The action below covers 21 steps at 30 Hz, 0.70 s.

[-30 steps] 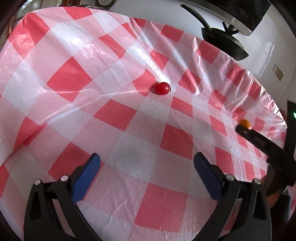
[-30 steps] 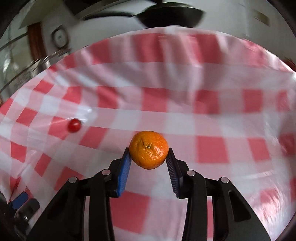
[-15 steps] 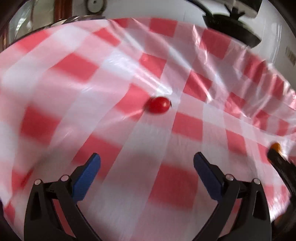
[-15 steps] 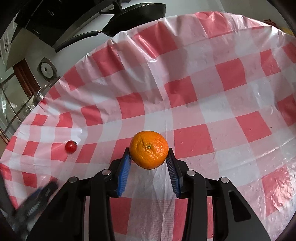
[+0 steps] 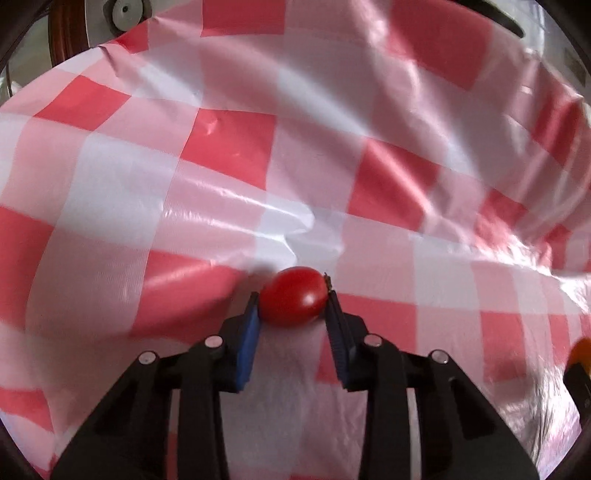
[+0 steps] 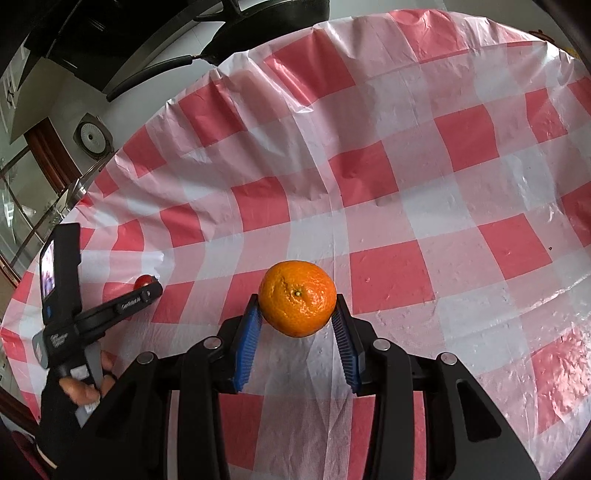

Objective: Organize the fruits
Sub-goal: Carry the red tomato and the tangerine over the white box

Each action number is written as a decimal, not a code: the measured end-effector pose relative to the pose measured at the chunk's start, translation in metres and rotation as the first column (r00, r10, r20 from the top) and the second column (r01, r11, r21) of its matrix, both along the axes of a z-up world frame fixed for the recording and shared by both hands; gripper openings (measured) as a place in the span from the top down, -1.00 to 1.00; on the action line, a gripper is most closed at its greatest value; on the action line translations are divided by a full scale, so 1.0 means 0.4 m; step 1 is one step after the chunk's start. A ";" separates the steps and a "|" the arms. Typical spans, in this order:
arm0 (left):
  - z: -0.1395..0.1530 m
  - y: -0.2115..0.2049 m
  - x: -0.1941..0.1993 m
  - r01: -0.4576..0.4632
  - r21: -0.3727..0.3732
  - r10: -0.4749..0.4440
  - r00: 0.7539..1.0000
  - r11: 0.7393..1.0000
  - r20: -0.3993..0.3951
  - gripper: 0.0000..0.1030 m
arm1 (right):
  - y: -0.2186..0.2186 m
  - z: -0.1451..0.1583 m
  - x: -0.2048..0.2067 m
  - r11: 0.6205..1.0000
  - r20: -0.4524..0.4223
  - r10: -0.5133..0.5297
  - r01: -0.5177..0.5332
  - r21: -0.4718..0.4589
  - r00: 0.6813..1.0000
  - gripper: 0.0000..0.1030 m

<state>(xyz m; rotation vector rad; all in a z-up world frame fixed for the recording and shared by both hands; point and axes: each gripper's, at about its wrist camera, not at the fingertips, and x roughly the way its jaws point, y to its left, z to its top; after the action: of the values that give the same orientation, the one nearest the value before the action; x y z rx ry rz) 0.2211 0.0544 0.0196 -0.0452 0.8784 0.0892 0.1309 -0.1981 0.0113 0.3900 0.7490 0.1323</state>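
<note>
A small red cherry tomato (image 5: 295,291) lies on the red-and-white checked tablecloth (image 5: 229,147). My left gripper (image 5: 292,298) has its jaws closing on it, and both blue pads touch its sides. In the right wrist view the same tomato (image 6: 143,281) peeks out behind the left gripper (image 6: 149,290) at the far left. My right gripper (image 6: 296,300) is shut on an orange mandarin (image 6: 297,295), held above the cloth. A sliver of that mandarin (image 5: 581,349) shows at the right edge of the left wrist view.
A black frying pan (image 6: 266,26) sits beyond the table's far edge. A round grey device (image 6: 92,136) and a wooden frame stand off the left side. A gloved hand (image 6: 74,387) holds the left gripper. The cloth (image 6: 424,177) is wrinkled.
The left gripper travelled across the cloth to the tomato and went from wide open to shut on it. The right gripper shifted slightly and rolled, still holding the mandarin.
</note>
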 end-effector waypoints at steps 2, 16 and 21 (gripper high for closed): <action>0.015 -0.005 -0.060 0.010 -0.050 -0.008 0.999 0.999 0.044 0.33 | -0.001 0.000 0.000 1.000 0.000 -0.001 0.001 0.001 1.000 0.24; 0.023 -0.013 -0.456 -0.075 -0.259 0.114 0.984 0.963 0.138 0.32 | -0.003 0.003 -0.003 1.000 0.011 -0.001 0.001 0.009 1.000 0.24; 0.013 0.009 -0.447 -0.093 -0.334 0.138 0.984 0.938 0.114 0.32 | -0.002 0.002 -0.002 1.000 0.010 0.002 -0.002 0.009 1.000 0.24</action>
<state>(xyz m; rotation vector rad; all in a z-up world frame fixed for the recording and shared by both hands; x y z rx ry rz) 0.0421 0.0579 0.0247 -0.4115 0.7461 0.0480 0.1299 -0.1990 0.0122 0.3968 0.7396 0.1393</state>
